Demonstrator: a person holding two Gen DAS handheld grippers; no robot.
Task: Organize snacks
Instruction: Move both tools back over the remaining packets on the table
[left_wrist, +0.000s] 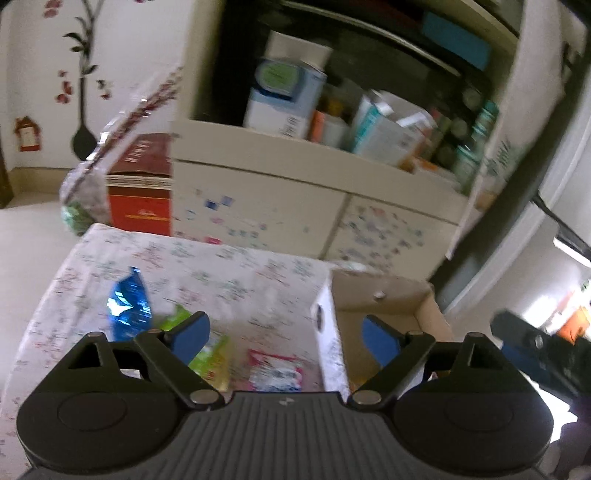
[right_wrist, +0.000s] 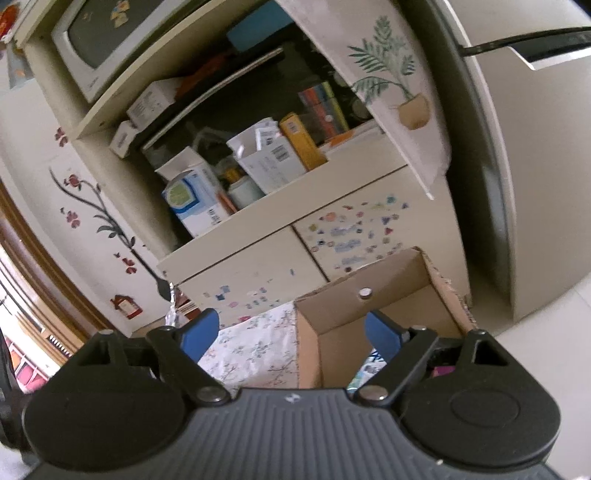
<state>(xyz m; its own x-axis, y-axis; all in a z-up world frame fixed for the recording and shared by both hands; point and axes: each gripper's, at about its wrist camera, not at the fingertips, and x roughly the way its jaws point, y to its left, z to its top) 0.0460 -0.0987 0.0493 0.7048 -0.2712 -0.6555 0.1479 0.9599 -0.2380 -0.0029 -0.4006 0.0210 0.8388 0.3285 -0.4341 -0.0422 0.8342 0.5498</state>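
Blue pads sit on the tips of both tools. The left gripper (left_wrist: 284, 334) has its jaws wide apart, and nothing is between them. The right gripper (right_wrist: 291, 334) has wide jaws too, with nothing in them.

Under the left gripper is a bench (left_wrist: 236, 273) with a flowery white cloth on it. Some snacks lie on the cloth. A shiny blue packet (left_wrist: 129, 306) lies to the left. A green packet (left_wrist: 212, 354) lies just beside it, partly hidden behind the left blue pad (left_wrist: 192, 338). A pink and white packet (left_wrist: 275, 373) lies near the edge of the cloth, close to the box.

A brown cardboard box (left_wrist: 384, 295) stands right beside the bench, on its right side. It is open at the top. In the right wrist view the box (right_wrist: 388, 295) has a small round silver thing (right_wrist: 365, 293) on its back wall, and some bright packets show deep inside it, but they are mostly hidden by the gripper.

Behind the bench stands a cream cupboard (right_wrist: 258, 254) with little stickers on its doors. Its open shelf is full of boxes and cartons. A red box (left_wrist: 142, 192) and a clear crinkly bag (left_wrist: 96, 177) stand to the left of the cupboard. Flower stickers (right_wrist: 96, 210) are on the wall. The left view is blurry.
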